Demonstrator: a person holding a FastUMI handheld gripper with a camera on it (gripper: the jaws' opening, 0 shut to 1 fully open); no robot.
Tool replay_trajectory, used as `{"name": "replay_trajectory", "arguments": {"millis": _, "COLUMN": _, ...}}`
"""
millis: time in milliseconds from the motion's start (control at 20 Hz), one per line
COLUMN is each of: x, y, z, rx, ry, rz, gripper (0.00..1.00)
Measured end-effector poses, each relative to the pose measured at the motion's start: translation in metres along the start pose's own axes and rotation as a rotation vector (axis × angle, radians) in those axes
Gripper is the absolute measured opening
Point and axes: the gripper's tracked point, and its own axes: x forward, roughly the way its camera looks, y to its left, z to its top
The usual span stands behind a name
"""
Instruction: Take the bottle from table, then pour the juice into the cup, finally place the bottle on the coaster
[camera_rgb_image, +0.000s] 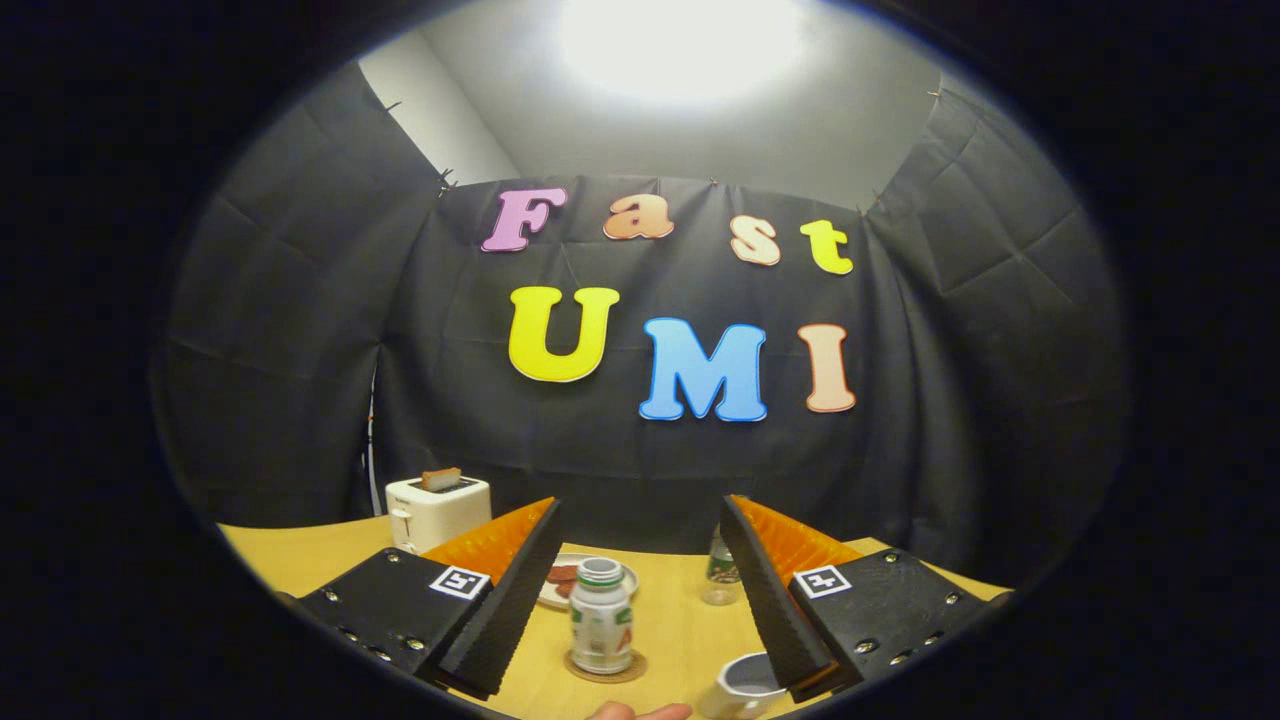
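While the tool (640, 590) is hanging with its fingers spread wide and gripping nothing, the juice bottle (601, 615) is standing upright and uncapped on the coaster (606, 668), between and just ahead of them. The white cup (745, 686) is sitting beside the right finger, near someone's fingertip (640, 711). Risk: clipping either one. Open table (680, 620) is lying between bottle and cup; plate (556, 590) and toaster (437, 510) are crowding the far left.

bottle (601, 615) on coaster (605, 668), cup (745, 686) right

Glossy plastic bottle (601, 617), smooth wooden table (680, 620), ribbed matt claw (640, 590)
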Motion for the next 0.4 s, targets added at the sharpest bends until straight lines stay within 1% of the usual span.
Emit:
{"name": "replay_trajectory", "arguments": {"millis": 100, "x": -0.013, "y": -0.048, "z": 0.006, "rx": -0.080, "ry": -0.056, "rz": -0.035, "gripper": 0.95}}
{"name": "replay_trajectory", "arguments": {"millis": 200, "x": -0.017, "y": -0.091, "z": 0.009, "rx": -0.156, "ry": -0.135, "rz": -0.056, "gripper": 0.95}}
{"name": "replay_trajectory", "arguments": {"millis": 250, "x": -0.017, "y": -0.122, "z": 0.005, "rx": -0.198, "ry": -0.172, "rz": -0.082, "gripper": 0.95}}
{"name": "replay_trajectory", "arguments": {"millis": 300, "x": -0.017, "y": -0.148, "z": -0.005, "rx": -0.231, "ry": -0.193, "rz": -0.103, "gripper": 0.95}}
{"name": "replay_trajectory", "arguments": {"millis": 400, "x": -0.017, "y": -0.187, "z": -0.038, "rx": -0.275, "ry": -0.182, "rz": -0.113, "gripper": 0.95}}
